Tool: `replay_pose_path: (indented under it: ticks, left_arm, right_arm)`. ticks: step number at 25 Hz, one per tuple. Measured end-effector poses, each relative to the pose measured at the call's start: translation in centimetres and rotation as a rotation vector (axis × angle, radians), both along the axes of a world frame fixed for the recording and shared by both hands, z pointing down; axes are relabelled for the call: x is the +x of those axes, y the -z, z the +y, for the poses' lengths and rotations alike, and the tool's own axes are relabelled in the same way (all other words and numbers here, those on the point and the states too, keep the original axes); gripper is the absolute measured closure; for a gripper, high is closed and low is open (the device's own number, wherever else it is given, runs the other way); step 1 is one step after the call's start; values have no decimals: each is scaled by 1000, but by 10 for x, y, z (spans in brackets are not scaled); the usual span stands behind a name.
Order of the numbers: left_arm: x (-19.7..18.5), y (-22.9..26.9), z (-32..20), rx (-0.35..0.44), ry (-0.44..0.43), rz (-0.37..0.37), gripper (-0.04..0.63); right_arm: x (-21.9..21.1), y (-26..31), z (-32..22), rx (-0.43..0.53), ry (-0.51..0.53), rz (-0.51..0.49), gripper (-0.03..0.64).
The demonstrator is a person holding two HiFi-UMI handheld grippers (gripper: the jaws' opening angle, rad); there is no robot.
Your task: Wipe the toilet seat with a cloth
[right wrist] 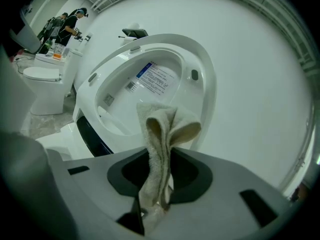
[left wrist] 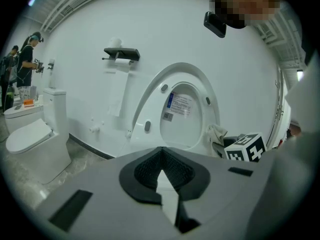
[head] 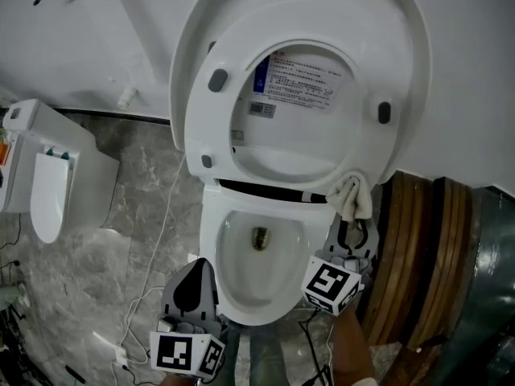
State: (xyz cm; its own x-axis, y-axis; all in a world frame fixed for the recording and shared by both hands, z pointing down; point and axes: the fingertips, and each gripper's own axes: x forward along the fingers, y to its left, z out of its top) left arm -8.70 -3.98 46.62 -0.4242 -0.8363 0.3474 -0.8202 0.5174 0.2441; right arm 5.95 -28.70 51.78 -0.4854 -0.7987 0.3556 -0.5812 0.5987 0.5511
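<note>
The white toilet's seat (head: 211, 127) and lid stand raised against the wall above the open bowl (head: 241, 292). A cream cloth (head: 354, 197) is pressed to the lower right edge of the raised seat, with my right gripper (head: 352, 218) shut on it. In the right gripper view the cloth (right wrist: 165, 129) sticks up folded between the jaws of my right gripper (right wrist: 159, 159), in front of the seat (right wrist: 206, 89). My left gripper (head: 196, 265) hovers by the bowl's front left rim, shut and empty. From the left gripper view, my left gripper (left wrist: 160, 158) faces the seat (left wrist: 150, 101) and the cloth (left wrist: 216, 132).
A second toilet (head: 48, 185) stands at the left on the grey marble floor, where white cables (head: 153, 276) trail. Curved wooden rings (head: 418, 252) lie close at the bowl's right. A paper holder (left wrist: 121, 53) hangs on the wall. People (left wrist: 26, 59) stand far off.
</note>
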Motion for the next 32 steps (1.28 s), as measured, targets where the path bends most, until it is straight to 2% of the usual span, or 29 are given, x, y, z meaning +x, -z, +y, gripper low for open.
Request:
replay_pose_path:
  ticks: [12, 19, 32]
  left_arm:
    - [-9, -5, 10, 1, -1, -14, 586]
    - [-17, -10, 20, 0, 19, -11, 586]
    - [-38, -17, 40, -11, 55, -4, 584]
  right_arm:
    - [-22, -47, 17, -28, -20, -88, 520]
    - [-33, -46, 21, -37, -56, -146, 520]
    - [-74, -71, 53, -119, -13, -157, 520]
